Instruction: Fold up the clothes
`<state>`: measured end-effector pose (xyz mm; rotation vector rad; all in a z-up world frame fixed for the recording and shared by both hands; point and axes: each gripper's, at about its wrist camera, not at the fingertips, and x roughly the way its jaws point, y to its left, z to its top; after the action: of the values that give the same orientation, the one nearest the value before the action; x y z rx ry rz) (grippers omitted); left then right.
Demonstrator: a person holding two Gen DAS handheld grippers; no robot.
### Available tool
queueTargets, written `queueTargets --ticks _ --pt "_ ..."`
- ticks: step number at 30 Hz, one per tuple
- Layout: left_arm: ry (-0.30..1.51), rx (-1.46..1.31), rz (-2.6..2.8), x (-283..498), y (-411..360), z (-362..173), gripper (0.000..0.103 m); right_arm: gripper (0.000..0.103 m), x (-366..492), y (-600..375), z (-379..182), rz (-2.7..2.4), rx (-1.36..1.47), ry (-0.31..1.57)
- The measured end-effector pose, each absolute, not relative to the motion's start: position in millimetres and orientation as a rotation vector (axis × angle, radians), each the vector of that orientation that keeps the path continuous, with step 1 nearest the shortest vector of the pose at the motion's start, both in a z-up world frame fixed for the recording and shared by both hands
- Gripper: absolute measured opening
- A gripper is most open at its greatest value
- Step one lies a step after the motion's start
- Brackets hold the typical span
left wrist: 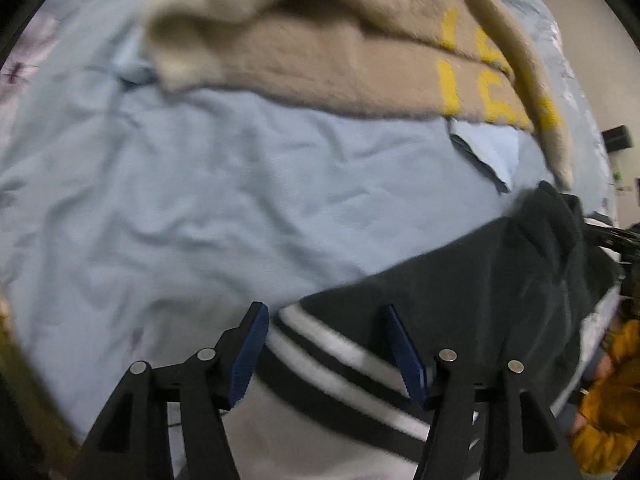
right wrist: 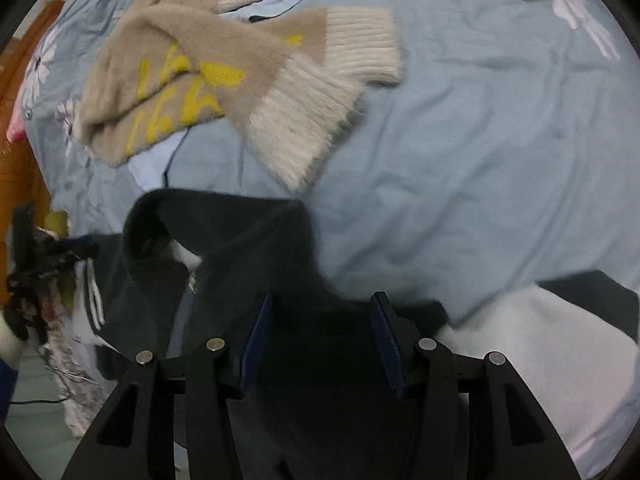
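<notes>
On the blue bedsheet (right wrist: 500,152), the dark jacket (right wrist: 248,248) lies bunched at the near edge, under both grippers. Left gripper (left wrist: 324,344) has its fingers spread wide over the jacket's striped cuff (left wrist: 320,356), gripping nothing. Right gripper (right wrist: 320,336) is spread too, over dark fabric. Beige sweater (right wrist: 224,80) with yellow letters sits further back, apart from the jacket.

A home bedroom: a bed under a light-blue floral sheet (right wrist: 500,128) carries loose clothes, a fuzzy beige sweater (right wrist: 200,80) and a dark jacket (right wrist: 240,240), beside a wooden headboard (right wrist: 20,152).
</notes>
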<state>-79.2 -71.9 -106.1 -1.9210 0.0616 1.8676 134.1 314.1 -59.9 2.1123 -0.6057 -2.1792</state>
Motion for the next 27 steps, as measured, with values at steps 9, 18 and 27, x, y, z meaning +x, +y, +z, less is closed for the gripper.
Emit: queueTargets --ticks 9,18,27 --pt "0.069 -1.891 1.799 -75 -68 -109 0.055 0.035 122 301 -71 -2.139 2.116 -0.617" --pt "0.049 -1.717 1.947 -43 -72 -57 0.014 0.012 137 294 -4 -2.29 1.914 -0.583" --pt "-0.007 -1.444 2.273 -118 -82 12 0.013 0.012 39 306 71 -2.538 1.625 -0.357"
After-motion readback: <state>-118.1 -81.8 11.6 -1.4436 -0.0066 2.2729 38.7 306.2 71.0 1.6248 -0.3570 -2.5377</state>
